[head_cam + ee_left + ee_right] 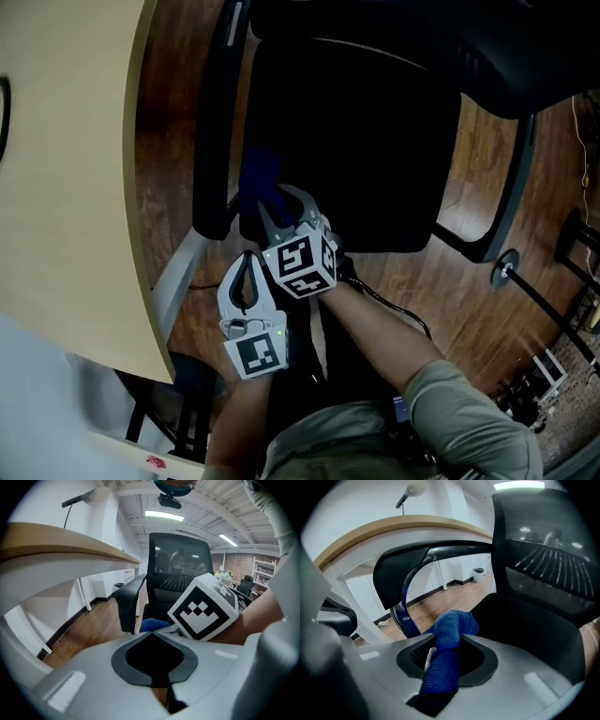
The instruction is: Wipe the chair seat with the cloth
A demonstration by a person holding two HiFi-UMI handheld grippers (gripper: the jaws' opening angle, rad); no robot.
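Observation:
A black office chair seat (356, 141) fills the middle of the head view. My right gripper (273, 202) hovers at the seat's front left corner, shut on a blue cloth (259, 176) that bunches out past its tips. In the right gripper view the blue cloth (449, 641) runs up between the jaws, with the seat (525, 620) just beyond. My left gripper (247, 267) trails behind and to the left, off the seat. Its jaws meet at the tips (153, 632) with nothing between them; it looks at the right gripper's marker cube (204, 609) and a bit of cloth (151, 624).
A light wood desk (66, 187) runs down the left, close to the chair's left armrest (214, 122). The right armrest (511, 187) and part of the chair base (506, 270) stand over the wooden floor. The mesh backrest (548, 559) rises behind the seat.

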